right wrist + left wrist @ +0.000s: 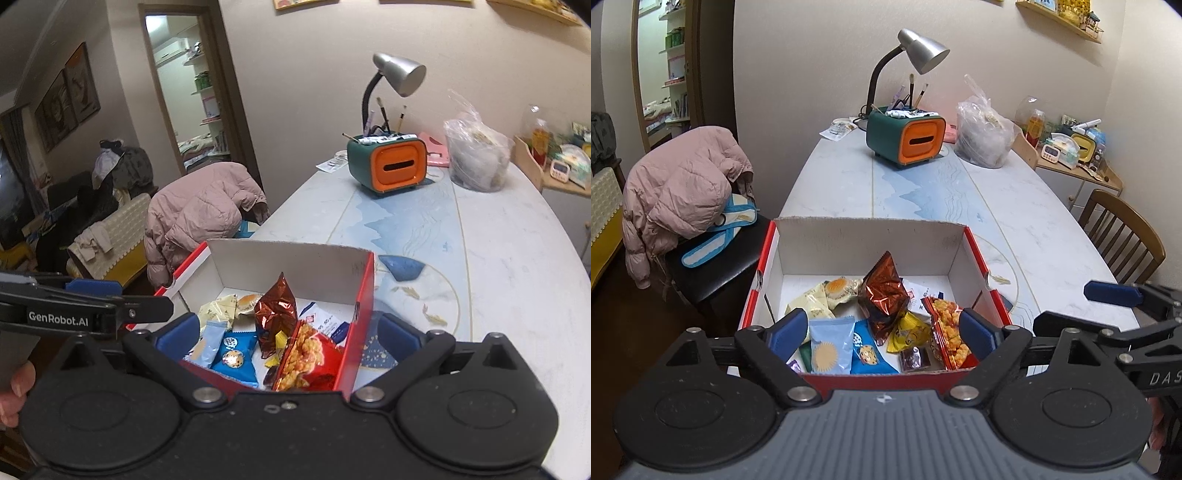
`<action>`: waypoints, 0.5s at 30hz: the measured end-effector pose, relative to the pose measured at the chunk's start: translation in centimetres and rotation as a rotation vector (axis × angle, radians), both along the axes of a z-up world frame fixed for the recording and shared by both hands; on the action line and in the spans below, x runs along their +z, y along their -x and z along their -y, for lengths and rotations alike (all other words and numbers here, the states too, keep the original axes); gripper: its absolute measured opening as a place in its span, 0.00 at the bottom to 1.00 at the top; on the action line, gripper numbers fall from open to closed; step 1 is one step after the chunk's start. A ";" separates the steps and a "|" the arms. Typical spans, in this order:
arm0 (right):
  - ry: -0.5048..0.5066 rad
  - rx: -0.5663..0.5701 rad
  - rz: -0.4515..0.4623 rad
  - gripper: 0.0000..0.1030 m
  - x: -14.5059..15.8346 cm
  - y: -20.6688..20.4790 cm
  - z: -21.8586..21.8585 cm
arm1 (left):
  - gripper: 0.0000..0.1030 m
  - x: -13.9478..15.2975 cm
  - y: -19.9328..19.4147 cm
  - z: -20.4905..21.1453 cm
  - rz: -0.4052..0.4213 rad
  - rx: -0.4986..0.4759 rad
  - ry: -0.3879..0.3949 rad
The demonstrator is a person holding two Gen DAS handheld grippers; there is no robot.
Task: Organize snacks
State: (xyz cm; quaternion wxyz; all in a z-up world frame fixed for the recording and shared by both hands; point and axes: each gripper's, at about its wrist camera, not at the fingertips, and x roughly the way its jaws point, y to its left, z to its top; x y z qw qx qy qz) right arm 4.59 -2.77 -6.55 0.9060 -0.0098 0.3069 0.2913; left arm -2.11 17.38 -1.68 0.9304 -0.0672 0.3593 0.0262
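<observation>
1. The snacks (886, 317) lie jumbled inside the box (871, 236), which sits at the near edge of the surface (1015, 206).
2. Left gripper (882, 330) and right gripper (290, 334) hover over the box, jaws apart, holding nothing.
3. Best to pick one top packet, the upright foil bag (884, 295), and close on its crimped edge.

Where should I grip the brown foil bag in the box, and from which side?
Grip the brown foil bag by its top crimped corner, coming straight down from above. It stands upright among the other packets in the box, so that corner sticks up free, flat and thin, probably easy to pinch. The puffed body would likely slip. Both the left gripper and the right gripper are open.
</observation>
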 end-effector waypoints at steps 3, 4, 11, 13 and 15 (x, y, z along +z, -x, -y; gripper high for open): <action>-0.006 -0.003 0.000 1.00 -0.2 0.4 0.0 | 0.87 0.0 0.2 0.0 0.001 0.012 0.013; -0.005 -0.004 0.004 1.00 -0.2 0.6 0.0 | 0.87 0.0 0.3 -0.1 0.004 0.017 0.013; -0.010 -0.017 0.010 1.00 -0.1 1.1 0.1 | 0.87 0.4 1.0 0.2 0.018 0.029 0.003; -0.011 -0.028 0.007 1.00 -0.1 1.1 0.2 | 0.87 0.4 1.1 0.2 0.017 0.030 0.002; -0.010 -0.044 0.005 1.00 -0.2 1.1 0.3 | 0.87 0.4 1.2 0.2 0.016 0.032 0.006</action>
